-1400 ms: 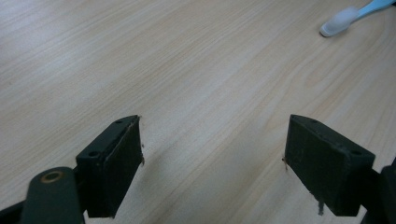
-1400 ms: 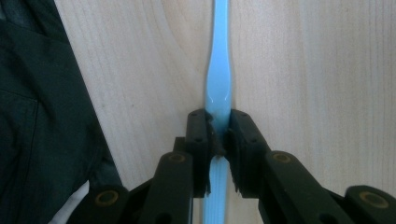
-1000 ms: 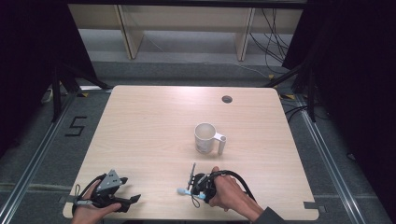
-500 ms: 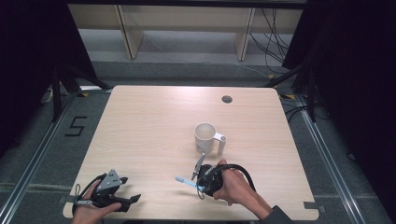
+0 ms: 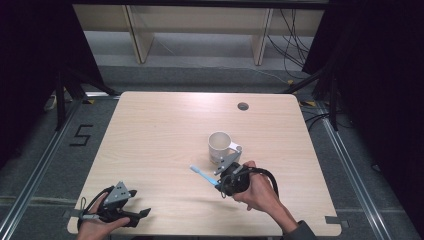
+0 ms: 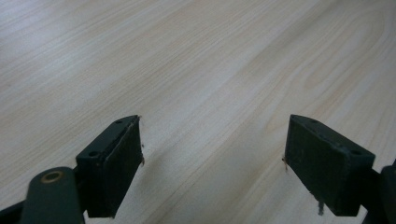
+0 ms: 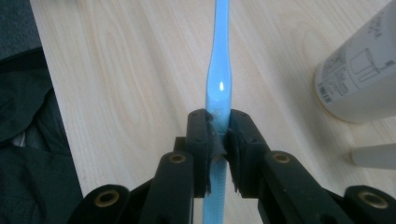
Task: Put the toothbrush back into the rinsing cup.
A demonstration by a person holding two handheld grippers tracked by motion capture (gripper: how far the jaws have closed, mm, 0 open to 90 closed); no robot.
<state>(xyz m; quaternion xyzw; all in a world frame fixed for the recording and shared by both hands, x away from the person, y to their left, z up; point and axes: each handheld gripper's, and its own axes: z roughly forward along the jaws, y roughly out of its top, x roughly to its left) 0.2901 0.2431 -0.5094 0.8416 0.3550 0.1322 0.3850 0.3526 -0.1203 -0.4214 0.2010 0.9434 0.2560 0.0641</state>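
My right gripper [image 5: 220,183] is shut on the handle of a light blue toothbrush [image 5: 202,175], which sticks out to the left just above the table. In the right gripper view the toothbrush [image 7: 219,60] runs straight ahead from the closed jaws of my right gripper [image 7: 218,140]. A white mug [image 5: 220,145] stands upright just beyond that gripper, handle to the right; the same mug [image 7: 359,70] appears at the right edge. My left gripper [image 5: 142,214] rests near the table's front left corner; it [image 6: 212,163] is open, with bare wood between its jaws.
The light wooden table [image 5: 160,130] has a round cable hole [image 5: 243,106] near its far edge. Beyond it stand wooden shelf frames [image 5: 140,35] and loose cables. A "5" is marked on the floor [image 5: 81,135] to the left.
My right gripper has carried the toothbrush away from the front edge toward the mug, with the brush now pointing left. The left gripper has stayed put.
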